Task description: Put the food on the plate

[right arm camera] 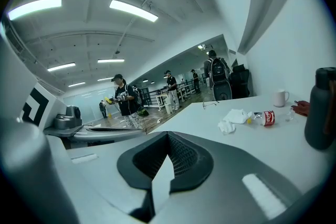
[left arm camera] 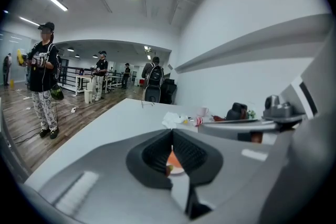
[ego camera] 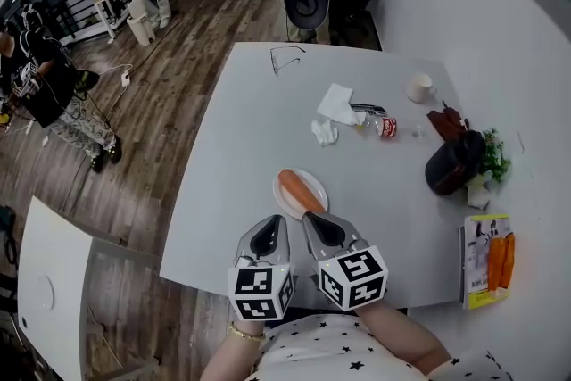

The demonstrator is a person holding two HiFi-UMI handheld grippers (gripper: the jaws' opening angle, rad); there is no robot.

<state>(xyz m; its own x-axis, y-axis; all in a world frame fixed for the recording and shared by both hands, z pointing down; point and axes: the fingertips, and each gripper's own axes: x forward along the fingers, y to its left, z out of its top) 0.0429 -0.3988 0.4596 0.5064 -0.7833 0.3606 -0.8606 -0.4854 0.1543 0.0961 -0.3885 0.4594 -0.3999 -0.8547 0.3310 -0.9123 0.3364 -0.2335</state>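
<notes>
Pale grey table (ego camera: 250, 156) in an open office with wood flooring carries a small round white plate (ego camera: 282, 196) near its front edge. The long orange piece of food (ego camera: 301, 189) lies on that plate. Just beside the plate, the left hand-held gripper (ego camera: 272, 225) and the right hand-held gripper (ego camera: 313, 219) sit side by side, each with its jaws pressed together on nothing.

The carrot (ego camera: 302, 189) lies on the plate (ego camera: 318, 202), near the front edge of the bench (ego camera: 241, 147). Behind the plate lie tissues (ego camera: 336, 103), with a bottle (ego camera: 385, 127) to their right and a mug (ego camera: 420, 87) further back. Glasses (ego camera: 287, 58) sit at the far edge. A packet (ego camera: 486, 261) lies at the front right, with a flask (ego camera: 453, 163) behind it.
</notes>
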